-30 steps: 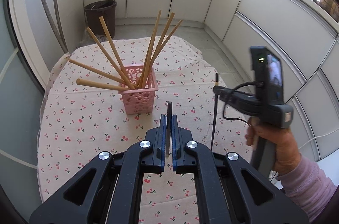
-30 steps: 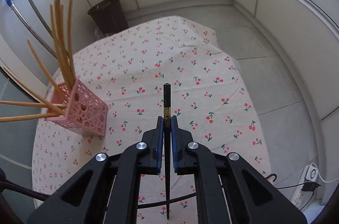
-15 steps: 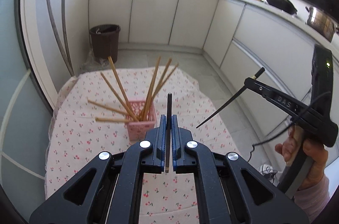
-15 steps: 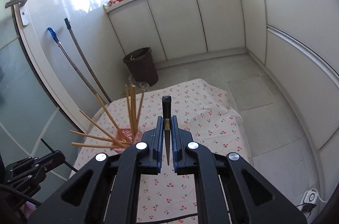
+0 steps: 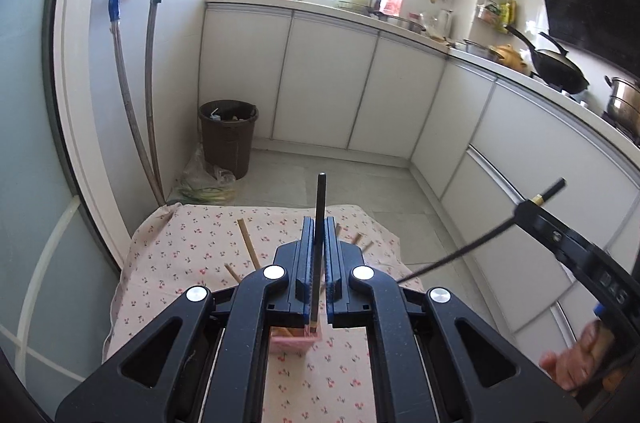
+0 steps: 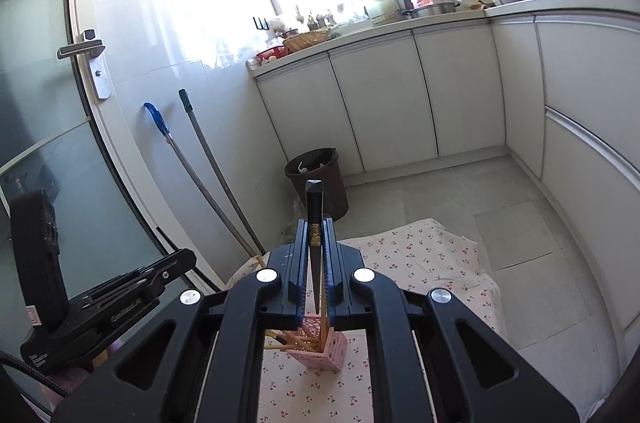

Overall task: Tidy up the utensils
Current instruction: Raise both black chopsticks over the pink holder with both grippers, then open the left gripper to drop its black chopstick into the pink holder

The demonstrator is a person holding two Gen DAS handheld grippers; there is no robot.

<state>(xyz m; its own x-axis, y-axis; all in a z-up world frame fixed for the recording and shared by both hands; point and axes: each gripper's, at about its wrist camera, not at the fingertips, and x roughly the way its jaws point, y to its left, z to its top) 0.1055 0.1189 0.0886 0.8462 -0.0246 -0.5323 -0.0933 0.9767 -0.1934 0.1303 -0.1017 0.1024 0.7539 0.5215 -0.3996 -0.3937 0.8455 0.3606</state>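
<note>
We are looking down over a table draped in a cherry-print cloth [image 5: 168, 255], which is lying in front of the white kitchen cabinets [image 6: 400, 95]. A brown trash bin [image 5: 228, 137] is standing on the floor beyond the table's far edge, and two long-handled mops [image 6: 200, 179] are leaning against the wall to its left.

On the cloth we are seeing the pink perforated holder [image 6: 330, 349], partly hidden behind the gripper bodies in both views. Tan wooden chopsticks [image 6: 296, 341] are sitting in it and fanning outward; in the left wrist view their ends [image 5: 248, 243] are poking up from behind the gripper.

We are holding both grippers well above the table. The left gripper [image 5: 319, 223] is pinching a black chopstick [image 5: 321, 199] between its pressed-together pads, with the stick running upright through the jaws and jutting past the tips. The right gripper [image 6: 315, 223] is pinching another black chopstick with a gold band [image 6: 314, 203] the same way, its tapered end pointing down toward the holder. From the left view, that right-hand stick [image 5: 460, 255] is slanting across at the right, above a hand [image 5: 576, 367] gripping the handle.
</note>
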